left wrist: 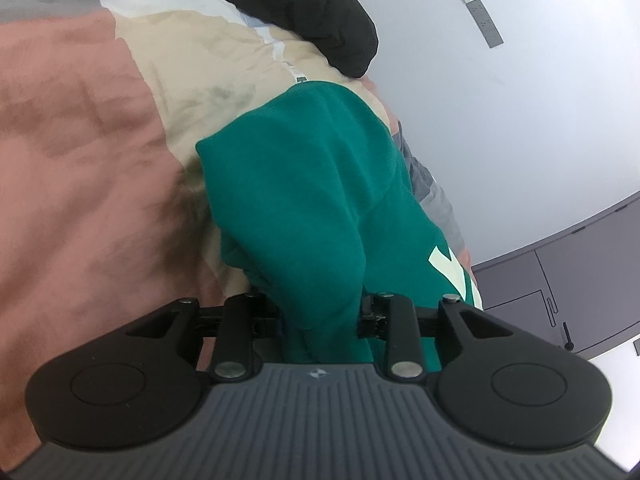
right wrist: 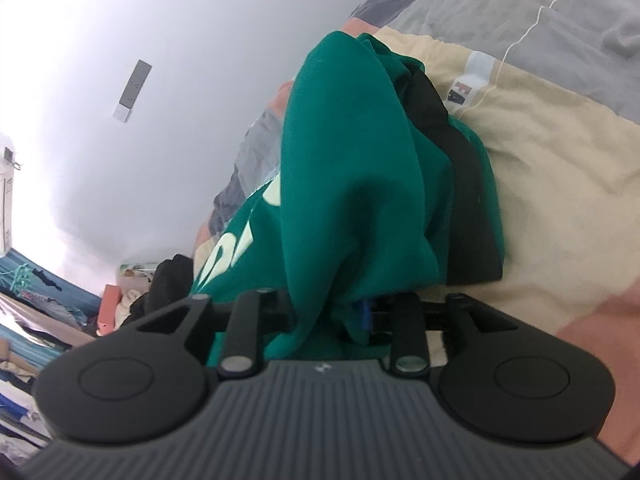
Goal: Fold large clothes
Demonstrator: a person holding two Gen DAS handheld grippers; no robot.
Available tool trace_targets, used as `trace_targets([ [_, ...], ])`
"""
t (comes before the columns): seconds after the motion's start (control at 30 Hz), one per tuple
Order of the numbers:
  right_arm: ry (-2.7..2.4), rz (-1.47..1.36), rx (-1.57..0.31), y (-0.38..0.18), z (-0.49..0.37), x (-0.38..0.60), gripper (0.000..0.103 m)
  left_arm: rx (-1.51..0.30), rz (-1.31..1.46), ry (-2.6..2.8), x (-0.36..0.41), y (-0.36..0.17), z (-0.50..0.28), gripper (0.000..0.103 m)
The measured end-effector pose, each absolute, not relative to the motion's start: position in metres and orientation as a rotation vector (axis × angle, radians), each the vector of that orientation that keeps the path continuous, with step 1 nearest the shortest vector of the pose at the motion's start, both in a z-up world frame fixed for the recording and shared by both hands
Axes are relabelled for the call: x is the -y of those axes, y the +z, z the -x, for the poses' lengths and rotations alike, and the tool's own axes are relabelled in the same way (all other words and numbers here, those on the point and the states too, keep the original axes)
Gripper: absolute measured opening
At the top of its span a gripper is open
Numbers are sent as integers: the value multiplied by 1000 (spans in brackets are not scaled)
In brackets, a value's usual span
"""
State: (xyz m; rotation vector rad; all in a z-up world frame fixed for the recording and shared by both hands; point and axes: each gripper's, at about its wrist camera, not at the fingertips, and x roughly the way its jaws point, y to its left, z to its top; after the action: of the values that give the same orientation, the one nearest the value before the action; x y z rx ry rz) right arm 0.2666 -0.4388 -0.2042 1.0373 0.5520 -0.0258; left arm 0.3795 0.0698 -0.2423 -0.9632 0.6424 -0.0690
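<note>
Green sweatshirt (left wrist: pixel 304 184) bunched near the bedspread (left wrist: pixel 80 128) edge beside the wall (left wrist: pixel 500 140).

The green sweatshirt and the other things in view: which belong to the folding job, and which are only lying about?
Job:
- green sweatshirt
- left gripper
- right gripper

Lying about:
- patchwork bedcover
- black garment
- clutter pile

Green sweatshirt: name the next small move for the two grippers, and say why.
Probably lower both ends a little further onto the bedspread before letting go. The green sweatshirt runs bunched between the jaws of the left gripper and the right gripper, draped in thick folds, so laying it flat would keep the fold neat.
</note>
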Motion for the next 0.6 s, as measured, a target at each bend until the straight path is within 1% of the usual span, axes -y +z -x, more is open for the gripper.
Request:
trace_targets([
  [0.07, -14, -1100, -521, -205, -256, 441, 93, -643, 961, -67, -70, -242, -380, 34],
  [0.1, -14, -1130, -509, -205, -252, 442, 97, -644, 959, -65, -70, -242, -380, 35],
  [0.2, -19, -1138, -497, -199, -251, 441, 97, -646, 953, -61, -69, -242, -381, 35],
  [0.3, -49, -1089, -495, -191, -262, 438, 99, -645, 943, -60, -67, -241, -381, 36],
  [0.4, -94, -1015, -548, -188, -284, 433, 101, -643, 938, -57, -66, -241, -381, 36],
  [0.53, -191, -958, -665, -209, -305, 430, 99, -643, 943, -55, -66, -241, -381, 36],
  [0.6, -180, -1049, -690, -231, -306, 436, 99, -645, 947, -53, -66, -241, -381, 37],
])
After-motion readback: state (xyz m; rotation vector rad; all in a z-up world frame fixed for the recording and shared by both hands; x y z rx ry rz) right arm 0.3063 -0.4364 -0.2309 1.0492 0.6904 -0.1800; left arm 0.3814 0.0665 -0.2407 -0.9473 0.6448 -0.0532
